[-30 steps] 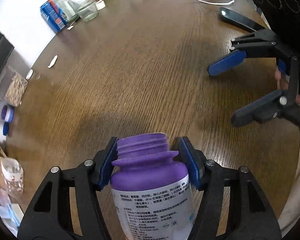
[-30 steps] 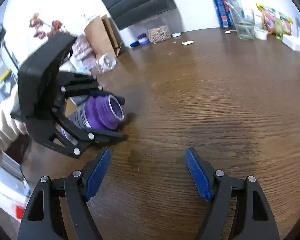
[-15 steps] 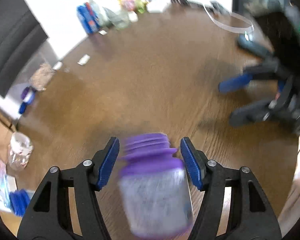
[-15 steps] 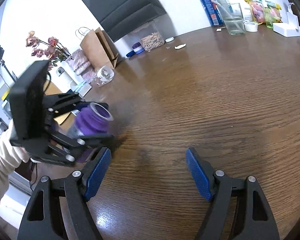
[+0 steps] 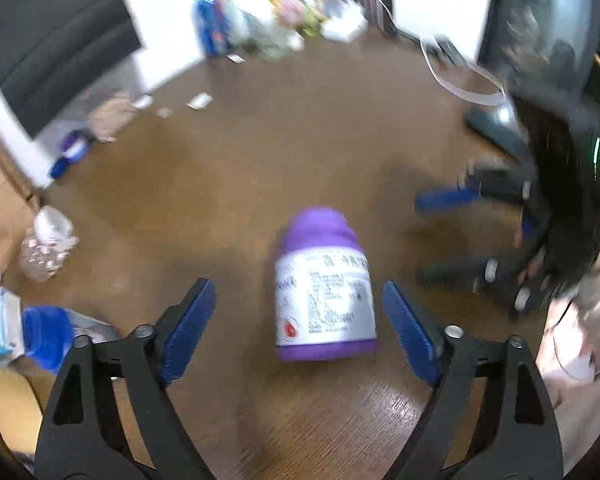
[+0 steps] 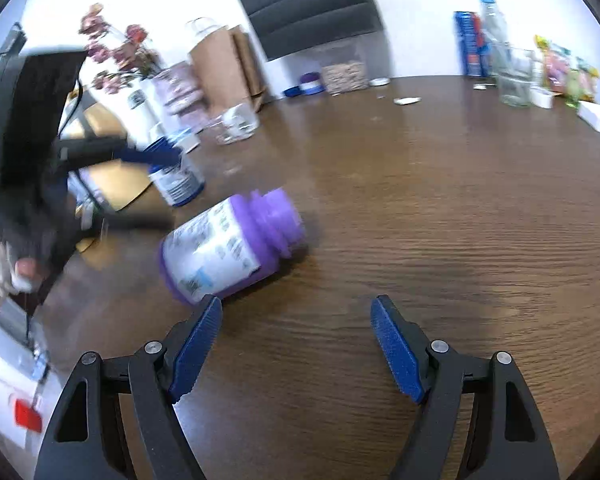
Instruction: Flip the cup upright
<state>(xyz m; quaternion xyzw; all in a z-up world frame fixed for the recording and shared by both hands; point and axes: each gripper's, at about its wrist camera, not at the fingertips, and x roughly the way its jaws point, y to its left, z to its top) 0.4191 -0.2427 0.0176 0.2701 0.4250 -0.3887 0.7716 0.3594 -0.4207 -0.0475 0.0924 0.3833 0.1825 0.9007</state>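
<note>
The cup is a purple wide-mouthed bottle (image 5: 325, 286) with a white label, lying on its side on the brown wooden table (image 5: 260, 168). Its open mouth points away from my left gripper (image 5: 296, 286), which is open with its fingers spread on either side of the bottle's base, not touching it. In the right wrist view the bottle (image 6: 228, 248) lies just ahead-left of my right gripper (image 6: 296, 306), which is open and holds nothing. The left gripper (image 6: 172, 189) shows blurred at the left there. The right gripper (image 5: 440, 236) shows blurred at the right of the left wrist view.
A glass (image 6: 514, 80), a blue box (image 6: 470, 44), a water bottle and snack packets stand along the far edge. A white cable (image 5: 464, 80) lies at the back. A blue-capped bottle (image 6: 176, 184), a paper bag (image 6: 220, 68) and flowers sit beyond the table's left edge.
My left gripper has let go of the bottle, opened wide and drawn back. The bottle, held off the table before, now lies on its side on it.
</note>
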